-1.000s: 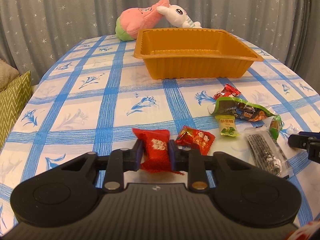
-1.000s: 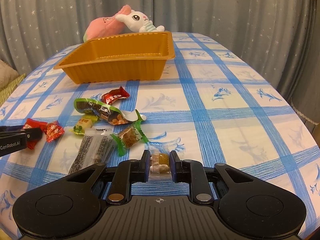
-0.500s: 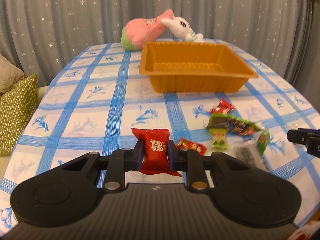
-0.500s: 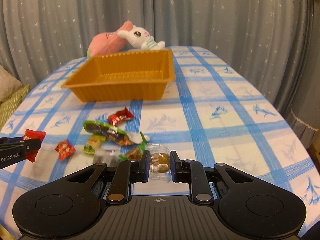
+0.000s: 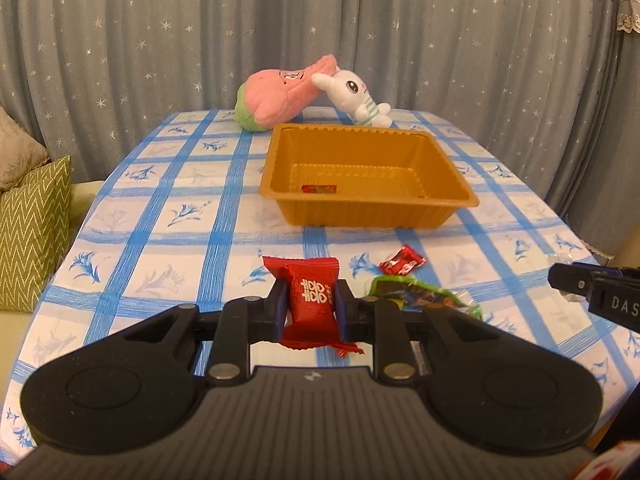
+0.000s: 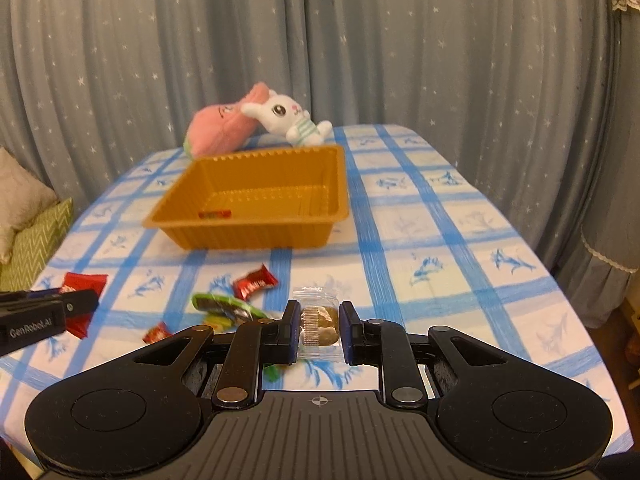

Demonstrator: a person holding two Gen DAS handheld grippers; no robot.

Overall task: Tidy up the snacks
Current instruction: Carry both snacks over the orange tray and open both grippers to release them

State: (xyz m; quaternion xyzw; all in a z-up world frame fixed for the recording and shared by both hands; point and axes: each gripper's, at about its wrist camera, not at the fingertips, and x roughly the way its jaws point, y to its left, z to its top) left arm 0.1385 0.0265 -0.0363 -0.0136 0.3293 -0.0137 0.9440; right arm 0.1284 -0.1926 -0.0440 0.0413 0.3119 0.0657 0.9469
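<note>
A grey star-print curtain (image 5: pixel 160 40) hangs behind a tabletop (image 5: pixel 168 216) covered in a blue-and-white checked cloth with blue flower prints. To the left of the tabletop sits a green zigzag cushion (image 5: pixel 34 236). Toward the far end stands an orange plastic tray (image 5: pixel 366 204) with ribbed walls; one small red-wrapped snack (image 5: pixel 319 189) lies on its floor near the front left corner. Just behind the tray lie a pink plush toy (image 5: pixel 280 96) and a white bunny plush (image 5: pixel 356 98), the bunny leaning against the pink one. The left claw (image 5: pixel 310 310) is held above the near part of the tabletop, its jaws clamped on a red candy packet (image 5: pixel 310 300) with white lettering, which stands upright between the pads. The right claw (image 6: pixel 319 326) is held off to the right, clamped on a clear wrapped snack (image 6: pixel 318 322) with a brownish piece inside. On the tabletop between the claws and the tray, loose snacks are scattered: a green snack bag (image 6: pixel 224 306) lying flat, a dark-red candy wrapper (image 6: pixel 255 281) just beyond it toward the tray, and a small red candy (image 6: pixel 158 333) nearer, to the left of the green bag. In the right wrist view a yellow-green wrapper (image 6: pixel 218 322) peeks out beside the green bag, partly hidden by the claw.
</note>
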